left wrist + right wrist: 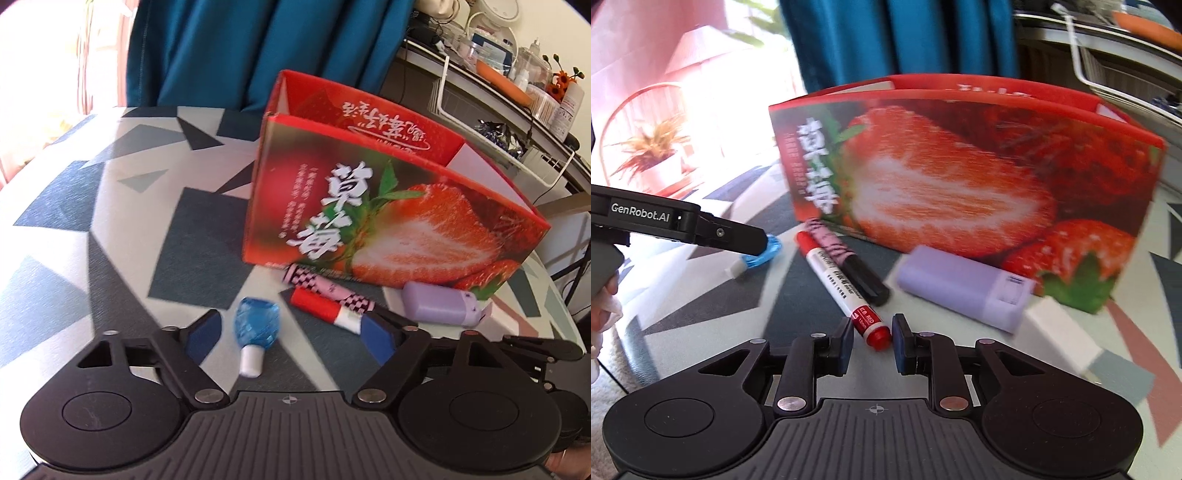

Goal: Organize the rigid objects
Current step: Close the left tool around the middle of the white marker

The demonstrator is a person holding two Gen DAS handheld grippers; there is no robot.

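Four small things on the patterned table [92, 258] in the left wrist view, all just before the open red strawberry box [369, 221]: blue faceted bottle [255, 321] with white cap, red marker [321, 306], pink checked pen [328, 291] touching it, lilac case [436, 302]. Left gripper [291, 334] with jaws apart around the bottle, blue pads not touching it. In the right wrist view, right gripper [873, 345] clamped on the red end of the marker; white barrel with black print, lying slantwise toward the box.
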